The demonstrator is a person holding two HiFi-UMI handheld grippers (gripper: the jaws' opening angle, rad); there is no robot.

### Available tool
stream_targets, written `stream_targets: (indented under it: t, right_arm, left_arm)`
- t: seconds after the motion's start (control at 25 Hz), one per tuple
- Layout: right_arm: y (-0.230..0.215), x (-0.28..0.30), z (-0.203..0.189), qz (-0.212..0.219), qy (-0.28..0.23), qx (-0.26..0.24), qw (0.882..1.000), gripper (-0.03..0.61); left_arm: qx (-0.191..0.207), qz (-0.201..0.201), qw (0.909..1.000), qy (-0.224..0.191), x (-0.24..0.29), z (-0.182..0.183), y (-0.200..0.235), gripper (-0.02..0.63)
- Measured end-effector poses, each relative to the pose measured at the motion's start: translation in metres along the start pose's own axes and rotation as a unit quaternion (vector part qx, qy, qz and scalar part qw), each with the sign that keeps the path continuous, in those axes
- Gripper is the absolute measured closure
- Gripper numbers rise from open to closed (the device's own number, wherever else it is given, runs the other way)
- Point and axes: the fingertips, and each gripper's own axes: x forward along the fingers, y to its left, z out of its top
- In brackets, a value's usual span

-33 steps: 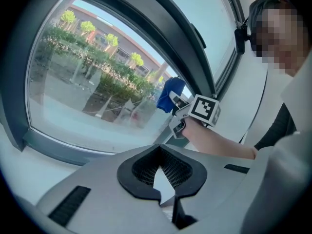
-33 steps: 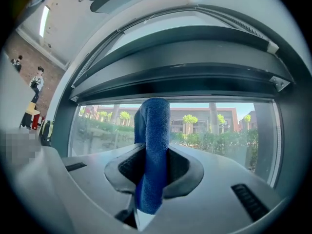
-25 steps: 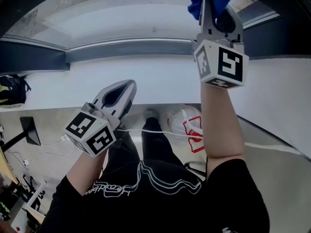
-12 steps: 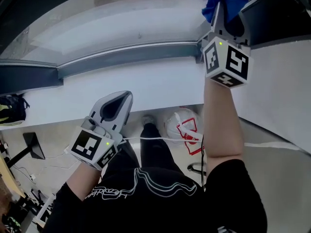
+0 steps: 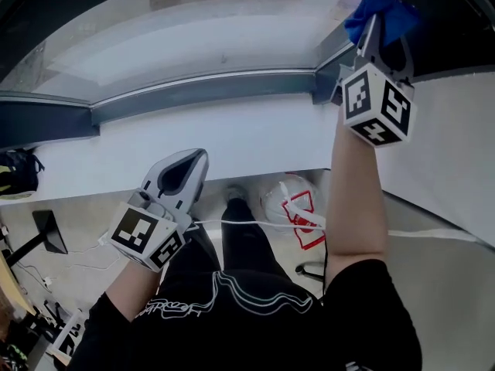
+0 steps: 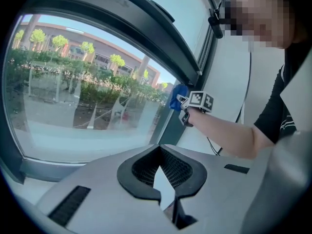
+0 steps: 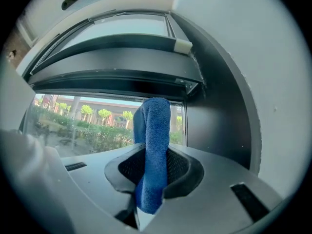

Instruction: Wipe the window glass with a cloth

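Observation:
The window glass (image 5: 193,29) spans the top of the head view inside a dark frame (image 5: 193,91). My right gripper (image 5: 380,29) is raised at the glass's right end, shut on a blue cloth (image 5: 387,10) that sticks out past its tips by the frame's upright. In the right gripper view the cloth (image 7: 153,150) hangs folded between the jaws of the right gripper (image 7: 146,199), with the glass (image 7: 83,121) behind it. My left gripper (image 5: 182,172) hovers low over the white sill (image 5: 232,141), shut and empty (image 6: 163,182). The left gripper view shows the cloth (image 6: 178,97) against the glass (image 6: 83,96).
A white wall (image 5: 448,130) borders the window on the right. On the floor below lie a white plastic bag with red print (image 5: 294,203), a white cable (image 5: 255,222) and a dark bag (image 5: 15,172) at the far left.
My right gripper has carried the blue cloth to the right along the glass, up to the frame's right upright. The left gripper has hardly moved.

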Motion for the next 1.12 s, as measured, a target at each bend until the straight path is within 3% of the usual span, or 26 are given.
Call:
stream_targets:
  t: [0.16, 0.36, 0.76, 1.12]
  right_arm:
    - [0.034, -0.027, 0.004, 0.026, -0.011, -0.004, 1.000, 0.511]
    - [0.105, -0.057, -0.006, 0.075, -0.007, 0.034, 0.997, 0.511]
    - [0.288, -0.105, -0.037, 0.188, 0.034, 0.052, 0.980, 0.511]
    - [0.453, -0.147, -0.035, 0.269, 0.027, 0.050, 0.962, 0.511]
  left_arm:
    - [-0.007, 0.013, 0.9998, -0.016, -0.013, -0.004, 0.022, 0.607]
    - [-0.027, 0.035, 0.9984, -0.036, -0.038, -0.005, 0.058, 0.607]
    - [-0.070, 0.095, 0.9910, -0.064, -0.138, -0.030, 0.143, 0.607]
    - [-0.076, 0.110, 0.9852, -0.107, -0.239, -0.041, 0.212, 0.607]
